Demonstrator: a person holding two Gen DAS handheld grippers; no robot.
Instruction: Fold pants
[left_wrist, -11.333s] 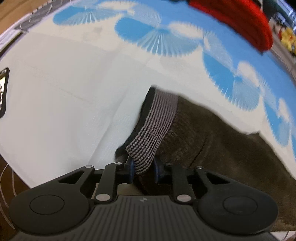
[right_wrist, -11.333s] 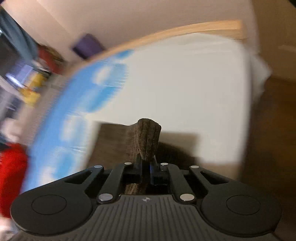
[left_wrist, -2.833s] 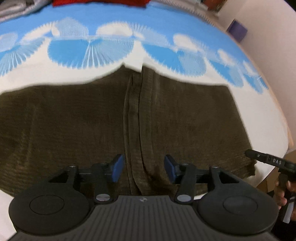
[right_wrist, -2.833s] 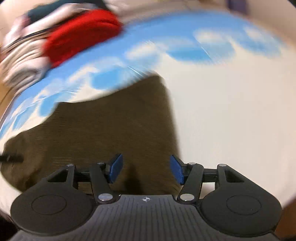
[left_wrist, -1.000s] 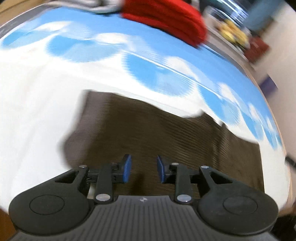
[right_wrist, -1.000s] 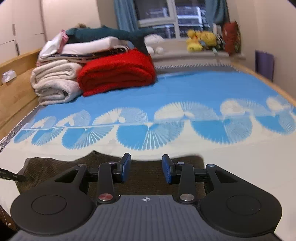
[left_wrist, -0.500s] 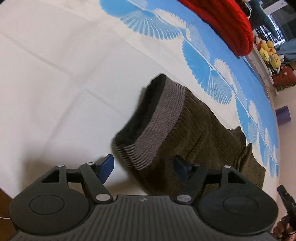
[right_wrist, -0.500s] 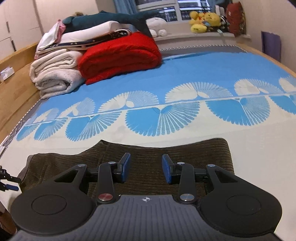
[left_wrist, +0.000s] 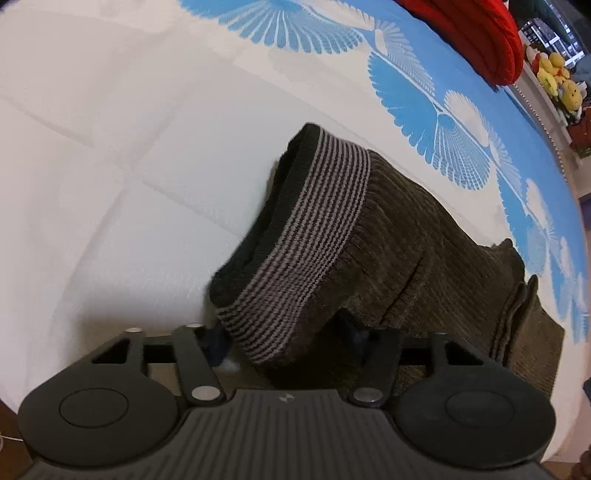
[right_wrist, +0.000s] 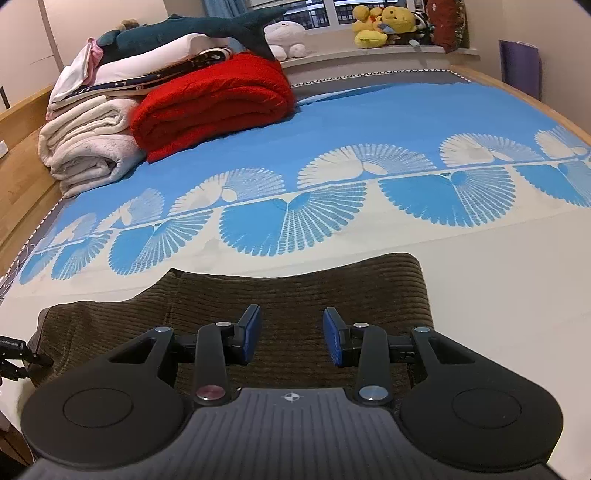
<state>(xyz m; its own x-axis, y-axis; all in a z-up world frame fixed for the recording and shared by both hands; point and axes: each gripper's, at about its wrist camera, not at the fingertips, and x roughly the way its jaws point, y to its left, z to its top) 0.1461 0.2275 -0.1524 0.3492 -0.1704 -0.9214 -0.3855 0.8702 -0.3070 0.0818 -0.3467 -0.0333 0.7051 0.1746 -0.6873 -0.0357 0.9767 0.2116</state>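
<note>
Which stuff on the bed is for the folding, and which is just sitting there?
For the folding: brown pants; left gripper; right gripper.

Just sitting there: red blanket; white blankets; toy shark; yellow plushies.

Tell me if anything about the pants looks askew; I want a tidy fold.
The striped waistband stands raised and gaping instead of lying flat on the bed sheet, between the open jaws of the left tool. The rest of the brown corduroy pants lies flat below the open right tool.
</note>
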